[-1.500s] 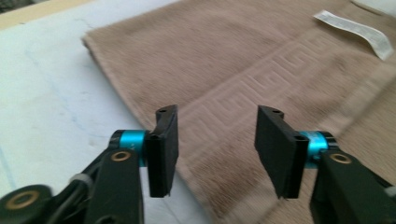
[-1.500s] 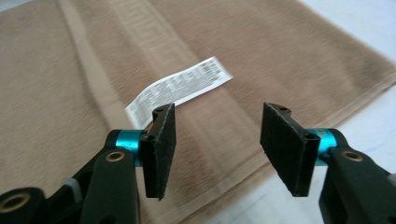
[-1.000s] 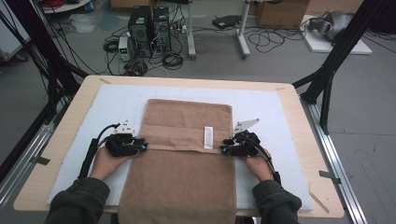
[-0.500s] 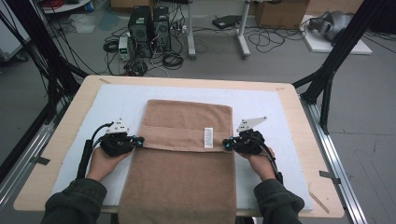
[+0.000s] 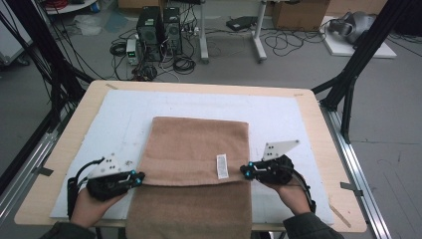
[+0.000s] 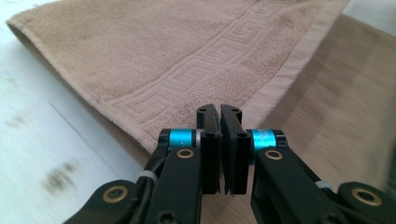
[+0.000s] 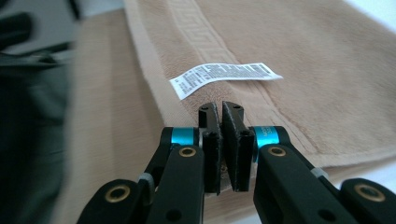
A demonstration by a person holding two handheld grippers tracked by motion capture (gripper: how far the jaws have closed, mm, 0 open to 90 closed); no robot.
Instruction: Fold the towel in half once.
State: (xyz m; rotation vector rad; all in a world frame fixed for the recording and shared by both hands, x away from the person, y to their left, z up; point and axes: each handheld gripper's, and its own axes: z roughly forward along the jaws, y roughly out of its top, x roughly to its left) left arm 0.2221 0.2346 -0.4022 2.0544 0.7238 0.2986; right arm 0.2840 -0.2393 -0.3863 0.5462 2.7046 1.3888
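While both grippers pinch the towel's (image 5: pixel 199 144) folded-over hem, you hold it at mirrored spots: the left gripper (image 5: pixel 138 178) at lower left of the high view, the right gripper (image 5: pixel 245 171) at lower right beside the white care label (image 5: pixel 221 166). Each pair of jaws has just closed and now clamps a corner of the brown cloth, as both gripper views show (image 6: pixel 219 116) (image 7: pixel 219 112). The towel lies centred on the white mat (image 5: pixel 124 114), its near end hanging over the table's (image 5: pixel 308 99) bottom edge. Gripping both corners evenly likely keeps the fold line straight as you carry it.
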